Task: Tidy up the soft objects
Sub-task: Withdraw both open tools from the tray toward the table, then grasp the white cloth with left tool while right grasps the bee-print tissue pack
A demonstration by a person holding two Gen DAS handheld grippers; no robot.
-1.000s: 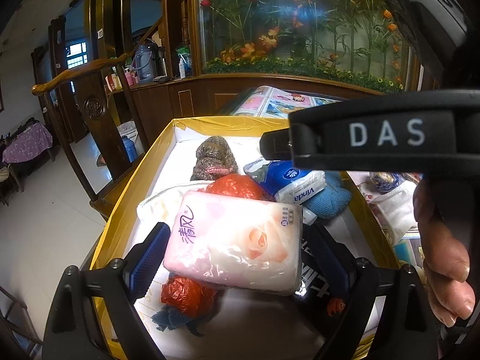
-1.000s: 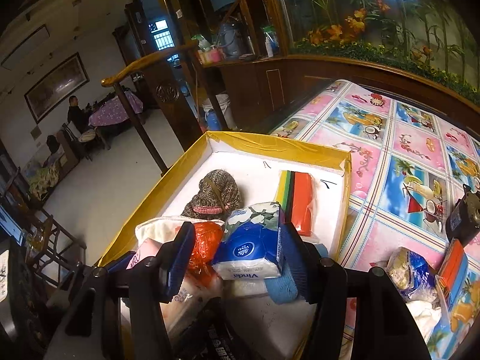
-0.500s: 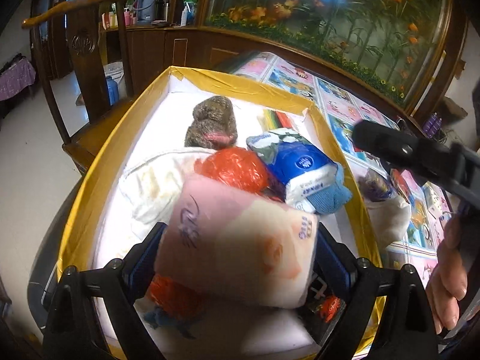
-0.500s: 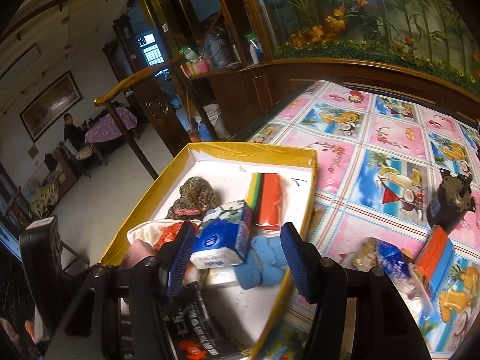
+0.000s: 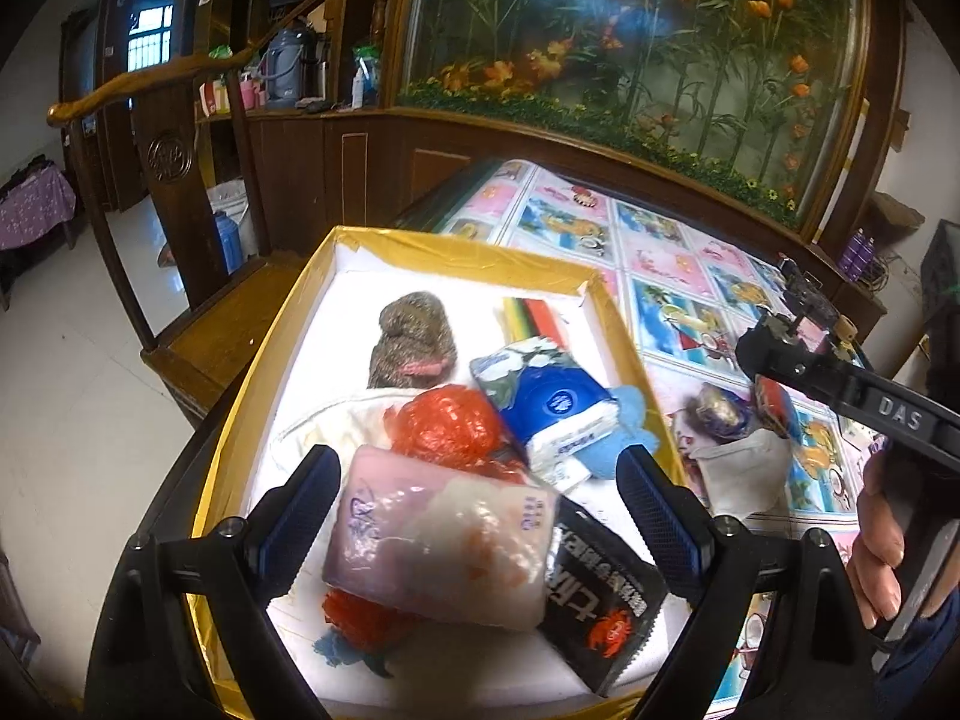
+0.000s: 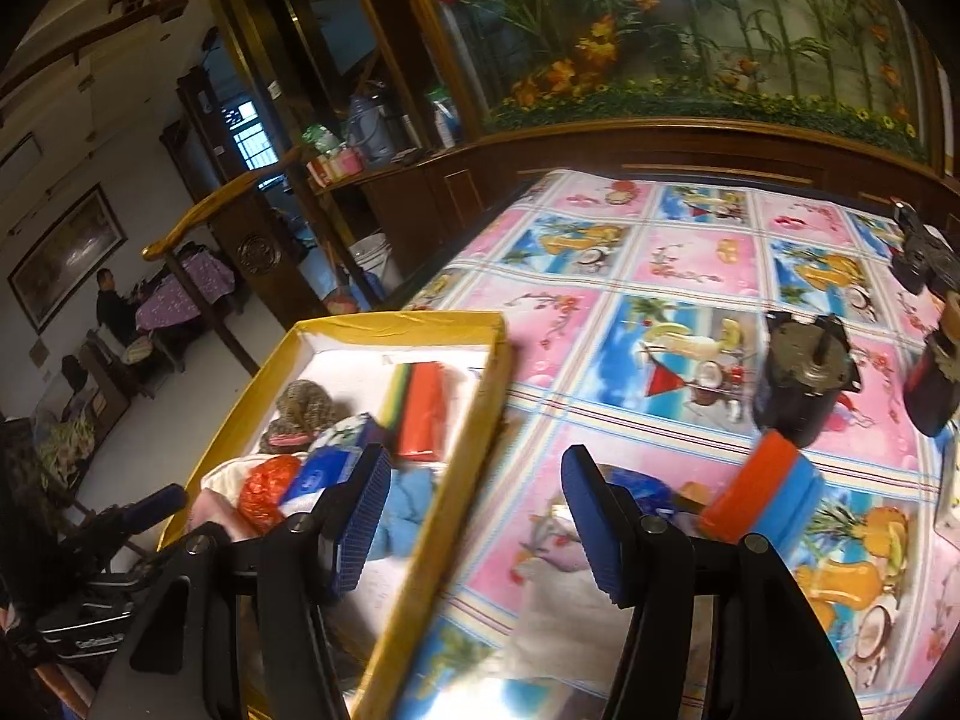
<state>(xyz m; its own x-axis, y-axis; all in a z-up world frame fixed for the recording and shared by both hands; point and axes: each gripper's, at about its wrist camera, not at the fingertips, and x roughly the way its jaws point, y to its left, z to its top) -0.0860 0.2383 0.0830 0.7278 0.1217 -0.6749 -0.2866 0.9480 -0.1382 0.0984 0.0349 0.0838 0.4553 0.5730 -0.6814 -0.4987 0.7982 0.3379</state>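
A yellow-rimmed box [image 5: 420,252] with a white floor holds soft things: a pink tissue pack [image 5: 438,540], an orange plastic bag [image 5: 450,426], a blue tissue pack [image 5: 552,414], a brown knitted hat [image 5: 414,342], a black sachet [image 5: 600,600]. My left gripper [image 5: 480,510] is open above the box; the pink pack lies between its fingers, touching neither. My right gripper [image 6: 474,516] is open and empty over the box's right rim [image 6: 456,480]. On the tablecloth lie a white cloth [image 6: 558,618], a shiny wrapped bundle [image 5: 723,417] and an orange-and-blue sponge [image 6: 762,498].
The table has a pink and blue picture cloth [image 6: 660,276]. Dark motor-like parts [image 6: 804,384] stand at the right. A wooden chair [image 5: 180,192] stands left of the box. A wooden cabinet with a flower panel [image 5: 600,60] is behind the table.
My left gripper opened and let go of the pink pack, which now lies in the box. My right gripper released the blue tissue pack and swung right to the box rim.
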